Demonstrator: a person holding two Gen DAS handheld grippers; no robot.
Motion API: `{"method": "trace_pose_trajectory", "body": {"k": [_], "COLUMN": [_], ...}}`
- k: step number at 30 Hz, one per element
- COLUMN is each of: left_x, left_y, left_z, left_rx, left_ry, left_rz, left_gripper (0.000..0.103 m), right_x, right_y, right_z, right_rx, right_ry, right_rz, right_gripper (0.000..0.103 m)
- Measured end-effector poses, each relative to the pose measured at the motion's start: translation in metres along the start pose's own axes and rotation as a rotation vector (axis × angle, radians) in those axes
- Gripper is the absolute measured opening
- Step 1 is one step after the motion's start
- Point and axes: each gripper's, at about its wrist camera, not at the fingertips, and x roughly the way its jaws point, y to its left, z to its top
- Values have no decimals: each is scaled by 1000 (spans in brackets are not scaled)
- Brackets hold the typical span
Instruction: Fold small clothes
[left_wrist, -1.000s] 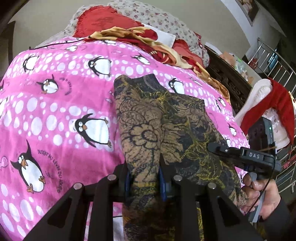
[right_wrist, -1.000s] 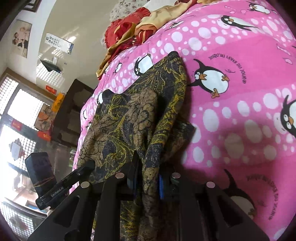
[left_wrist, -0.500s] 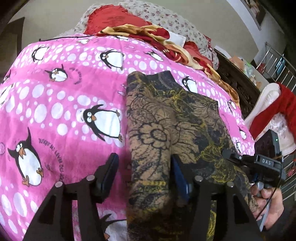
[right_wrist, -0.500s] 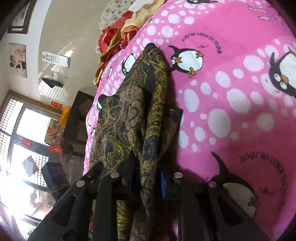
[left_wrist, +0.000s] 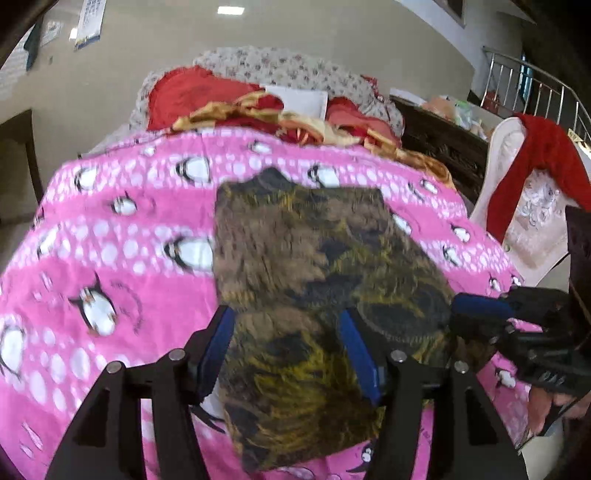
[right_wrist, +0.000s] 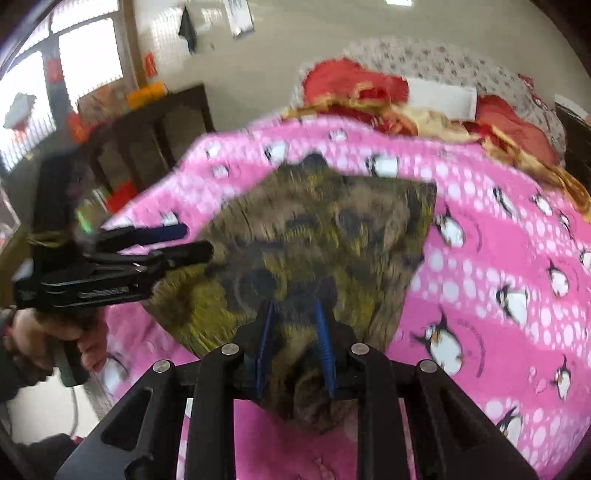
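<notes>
Garment: brown-and-yellow patterned cloth (left_wrist: 314, 280) is lying folded on the pink penguin blanket (left_wrist: 122, 258) covering the bed.
Left tool (left_wrist: 288, 347): is hovering with fingers wide apart over the cloth's near edge.
Right tool (right_wrist: 295, 343): is standing partly apart, cloth between the fingers; whether it is clamping, cannot tell.

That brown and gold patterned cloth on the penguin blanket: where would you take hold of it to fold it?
Probably the near hem of the patterned cloth, coming low from the near bed edge: it lies flat on the pink blanket, and that edge faces both the left gripper and right gripper.
</notes>
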Motion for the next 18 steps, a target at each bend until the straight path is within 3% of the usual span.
{"method": "trace_pose_trajectory", "body": {"k": [3,5,9,11,15,18], "left_x": [12,18,15,2,-22,-4], "left_y": [10,13,4,2,-9,-10], "left_z": [-13,-20,-15,-15,-31,-51], "left_rx": [-70,-71,-53,-61,-23,-15], "left_ry": [57,69,74,58,42,89], "left_rz": [-53,-34,6,5,-41,-6], "left_gripper": [63,63,62,52,52,52], "right_x": [20,20,21,15,-18,-2], "right_y": [-10,-18,-25,-25,1,13], "right_z": [-18,-30,-29,-26,-28,-39], "right_rx": [36,54,98,116,98,86], "right_ry": [82,44,51,59,2,74], "right_rz": [-55,-24,-10,-23,-65,-76], "right_gripper": [27,27,27,27,24,24]}}
